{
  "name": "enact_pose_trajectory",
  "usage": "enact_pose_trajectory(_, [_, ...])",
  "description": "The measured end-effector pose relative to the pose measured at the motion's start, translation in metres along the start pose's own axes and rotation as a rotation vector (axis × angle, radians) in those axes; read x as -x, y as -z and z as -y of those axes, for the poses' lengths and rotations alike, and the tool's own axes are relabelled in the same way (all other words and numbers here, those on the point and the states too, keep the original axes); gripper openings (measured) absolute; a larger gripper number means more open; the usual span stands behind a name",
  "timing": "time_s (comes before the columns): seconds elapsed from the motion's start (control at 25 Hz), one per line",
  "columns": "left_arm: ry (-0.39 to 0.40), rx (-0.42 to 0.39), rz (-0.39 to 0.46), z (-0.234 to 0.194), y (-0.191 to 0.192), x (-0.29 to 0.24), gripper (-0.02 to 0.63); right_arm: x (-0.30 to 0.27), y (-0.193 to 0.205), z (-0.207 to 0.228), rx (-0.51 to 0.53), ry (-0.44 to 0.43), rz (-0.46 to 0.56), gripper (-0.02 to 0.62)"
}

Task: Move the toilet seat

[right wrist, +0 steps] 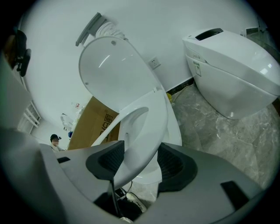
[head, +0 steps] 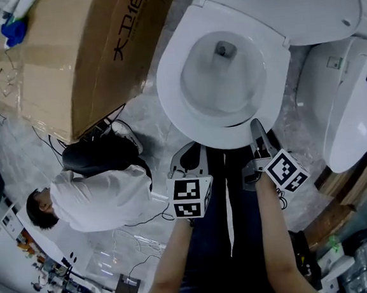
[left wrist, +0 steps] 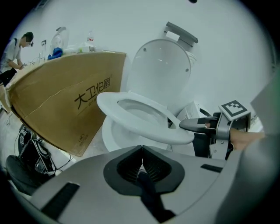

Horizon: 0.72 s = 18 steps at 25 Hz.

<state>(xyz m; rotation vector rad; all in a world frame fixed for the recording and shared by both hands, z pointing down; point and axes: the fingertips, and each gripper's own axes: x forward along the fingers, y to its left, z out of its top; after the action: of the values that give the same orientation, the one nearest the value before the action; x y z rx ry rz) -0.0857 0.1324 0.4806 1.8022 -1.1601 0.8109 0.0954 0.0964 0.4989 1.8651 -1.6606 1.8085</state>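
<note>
The white toilet seat (head: 172,102) hangs part-raised over the bowl (left wrist: 113,136), clear of its rim, with the lid (left wrist: 162,65) upright behind it. My right gripper (head: 256,128) is at the seat's front right edge, its jaws shut on the rim. In the right gripper view the seat (right wrist: 144,131) fills the gap between the pads of the right gripper (right wrist: 138,162). From the left gripper view, the right gripper (left wrist: 189,125) has one jaw lying on top of the seat (left wrist: 131,118). My left gripper (left wrist: 141,151) is shut and empty, low in front of the bowl, left gripper (head: 192,156) apart from the seat.
A big cardboard box (head: 73,50) stands close on the toilet's left, with cables (head: 105,127) on the floor beside it. A person in a white shirt (head: 98,198) crouches near the box. A second white toilet (head: 349,102) stands on the right on the marble floor.
</note>
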Motion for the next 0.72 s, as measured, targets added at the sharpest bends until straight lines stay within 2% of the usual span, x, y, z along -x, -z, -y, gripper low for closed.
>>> enact_pose_trajectory(0.24, [0.010,0.000,0.035,0.014,-0.021,0.008,0.016,0.007,-0.010,-0.008,-0.008,0.010,0.006,0.249])
enact_pose_trajectory(0.72, [0.022,-0.074,0.097,0.039,-0.061,0.025,0.015,0.022,-0.036,-0.027,-0.031,0.017,0.034,0.256])
